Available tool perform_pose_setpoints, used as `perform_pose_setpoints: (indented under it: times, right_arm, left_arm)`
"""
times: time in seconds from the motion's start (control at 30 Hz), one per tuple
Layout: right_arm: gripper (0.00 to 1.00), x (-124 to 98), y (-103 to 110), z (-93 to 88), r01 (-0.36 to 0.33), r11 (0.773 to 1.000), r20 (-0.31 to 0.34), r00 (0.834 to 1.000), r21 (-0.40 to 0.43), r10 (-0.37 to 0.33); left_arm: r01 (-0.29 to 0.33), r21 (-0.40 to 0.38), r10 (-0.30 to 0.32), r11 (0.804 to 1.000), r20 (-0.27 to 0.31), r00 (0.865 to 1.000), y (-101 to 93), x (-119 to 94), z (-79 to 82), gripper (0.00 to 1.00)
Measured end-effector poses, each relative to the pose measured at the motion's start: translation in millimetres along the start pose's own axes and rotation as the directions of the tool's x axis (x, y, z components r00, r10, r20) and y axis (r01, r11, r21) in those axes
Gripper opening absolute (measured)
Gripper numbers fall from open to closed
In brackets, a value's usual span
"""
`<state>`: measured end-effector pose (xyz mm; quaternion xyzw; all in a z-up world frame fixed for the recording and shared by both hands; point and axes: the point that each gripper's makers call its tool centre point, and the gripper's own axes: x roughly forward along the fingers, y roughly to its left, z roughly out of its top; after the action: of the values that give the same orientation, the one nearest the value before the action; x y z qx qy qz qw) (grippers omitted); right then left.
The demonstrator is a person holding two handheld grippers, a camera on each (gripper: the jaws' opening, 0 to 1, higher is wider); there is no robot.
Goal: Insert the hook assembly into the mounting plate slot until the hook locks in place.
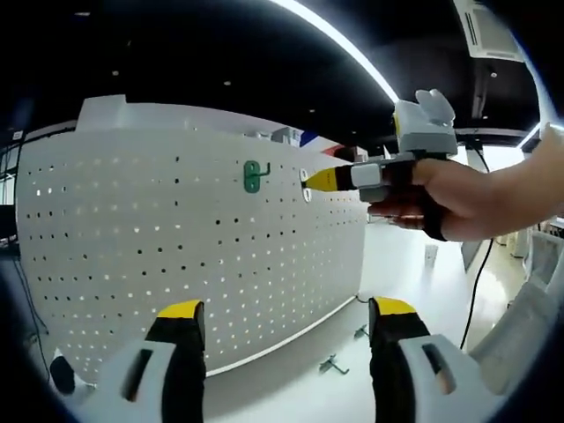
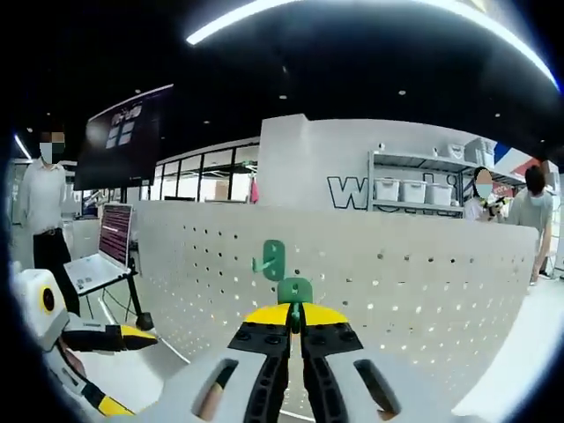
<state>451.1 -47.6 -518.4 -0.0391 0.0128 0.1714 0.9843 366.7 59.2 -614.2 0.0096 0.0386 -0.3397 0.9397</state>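
Note:
A white pegboard (image 1: 176, 238) stands upright on the table, with one green hook (image 1: 255, 175) seated in its upper holes. My right gripper (image 1: 312, 181), held in a hand, has its yellow tips close to the board, just right of that hook. In the right gripper view, my right gripper (image 2: 296, 315) is shut on a second green hook (image 2: 294, 290), held just below the mounted green hook (image 2: 273, 258) and near the pegboard (image 2: 414, 273). My left gripper (image 1: 287, 310) is open and empty, back from the board; it also appears as the left gripper (image 2: 122, 370) at the lower left.
Two small metal hooks (image 1: 332, 363) lie on the white table (image 1: 291, 388) at the pegboard's foot. A laptop (image 2: 104, 245) on a stand is left of the board. People stand at the far left and right, and shelves (image 2: 414, 187) line the back wall.

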Motion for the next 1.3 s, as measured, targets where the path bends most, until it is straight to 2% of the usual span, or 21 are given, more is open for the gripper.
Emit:
perform_pose_setpoints:
  times: [0.6,0.87,1.3]
  right_arm:
    - [0.01,21.3,-21.6,13.0,0.097,0.995,0.031,0.995,0.035,-0.098]
    - [0.01,29.6,-22.7,19.5,0.103,0.993,0.052,0.993,0.052,-0.105]
    - [0.01,38.1,-28.0,16.7,0.116,0.991,0.048,0.992,0.07,-0.12]
  left_arm:
    - [-0.023,0.002,0.023,1.0,0.008,1.0,2.2,-6.1,0.9,0.77]
    - [-0.035,-0.009,0.036,0.999,0.016,0.999,4.4,-10.5,1.2,0.76]
    - [-0.042,-0.01,0.042,0.999,0.017,0.999,6.0,-15.8,0.2,0.76]
